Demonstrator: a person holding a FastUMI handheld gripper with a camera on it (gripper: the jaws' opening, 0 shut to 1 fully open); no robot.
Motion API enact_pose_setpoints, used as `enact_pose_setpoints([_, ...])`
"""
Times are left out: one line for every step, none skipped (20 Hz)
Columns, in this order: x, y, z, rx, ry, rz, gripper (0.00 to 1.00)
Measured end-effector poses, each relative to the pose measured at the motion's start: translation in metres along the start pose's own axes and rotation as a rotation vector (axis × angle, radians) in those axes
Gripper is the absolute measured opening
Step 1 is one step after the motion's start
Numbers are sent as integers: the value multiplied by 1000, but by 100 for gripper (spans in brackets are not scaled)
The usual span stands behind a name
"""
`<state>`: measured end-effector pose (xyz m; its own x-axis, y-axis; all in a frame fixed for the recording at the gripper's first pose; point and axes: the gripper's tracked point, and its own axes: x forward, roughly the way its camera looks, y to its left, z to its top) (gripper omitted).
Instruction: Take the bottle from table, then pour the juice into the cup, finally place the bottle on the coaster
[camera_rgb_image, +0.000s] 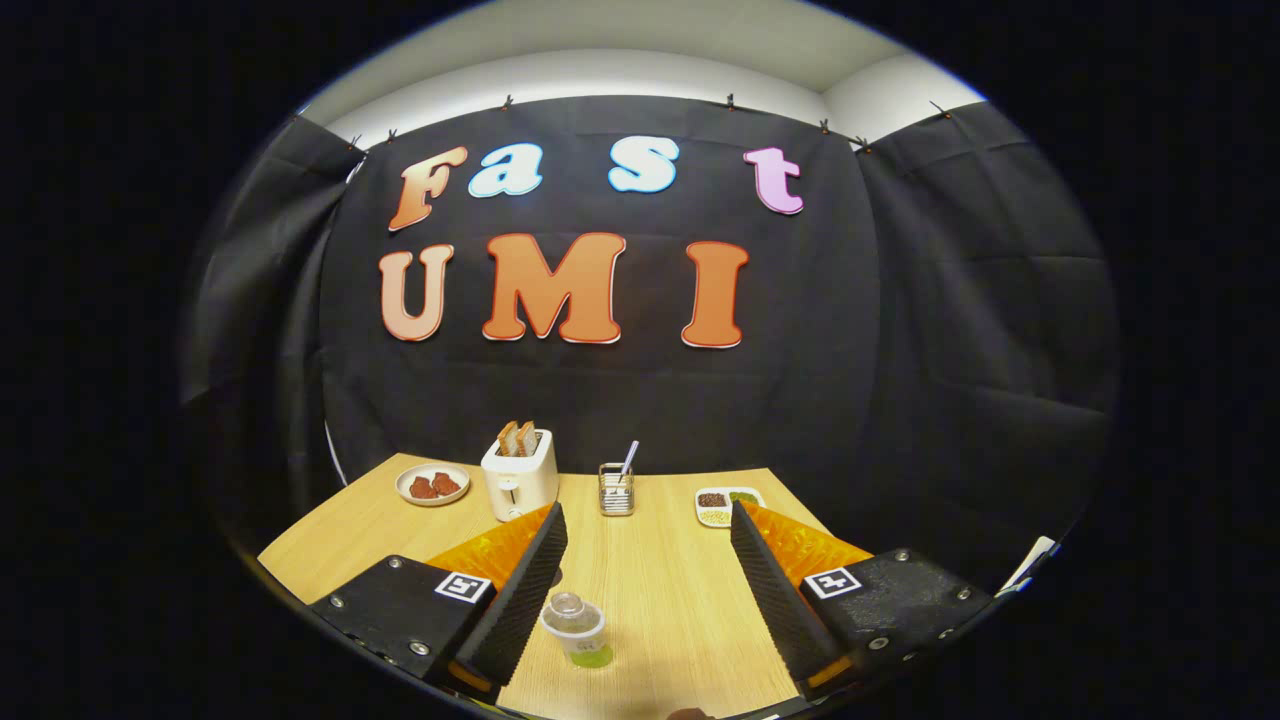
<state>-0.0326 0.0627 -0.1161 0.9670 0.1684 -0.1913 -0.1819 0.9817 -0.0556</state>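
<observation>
A small clear bottle (575, 628) with green juice in its base stands upright on the wooden table (670, 600). It sits low between my fingers, close to the inner face of the left finger (520, 590) and apart from the right finger (775, 590). My gripper (647, 510) is open wide, held above the table, with nothing pressed between the fingers. A small dark shape (690, 714) peeks in at the table's near edge; I cannot tell what it is.
Beyond the fingers, along the table's far side, stand a white toaster (519, 475) with toast in it, a plate (433, 485) of reddish food, a wire holder (616, 490) with a utensil, and a small divided dish (728, 505). Black cloth walls close the booth.
</observation>
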Motion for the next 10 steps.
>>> enact_pose_setpoints([0,6,-6,-4,10,13,98])
enact_pose_setpoints([0,11,-15,-6,23,23,98])
enact_pose_setpoints([0,16,-23,-6,40,33,98])
enact_pose_setpoints([2,21,-33,-5,56,44,98])
enact_pose_setpoints([3,25,-41,-4,72,53,98])
enact_pose_setpoints([5,29,-50,-6,88,62,98])
enact_pose_setpoints([6,32,-58,-10,104,69,98])
enact_pose_setpoints([8,34,-67,-17,120,73,98])
enact_pose_setpoints([11,36,-77,-23,139,75,98])
enact_pose_setpoints([13,38,-86,-26,159,77,98])
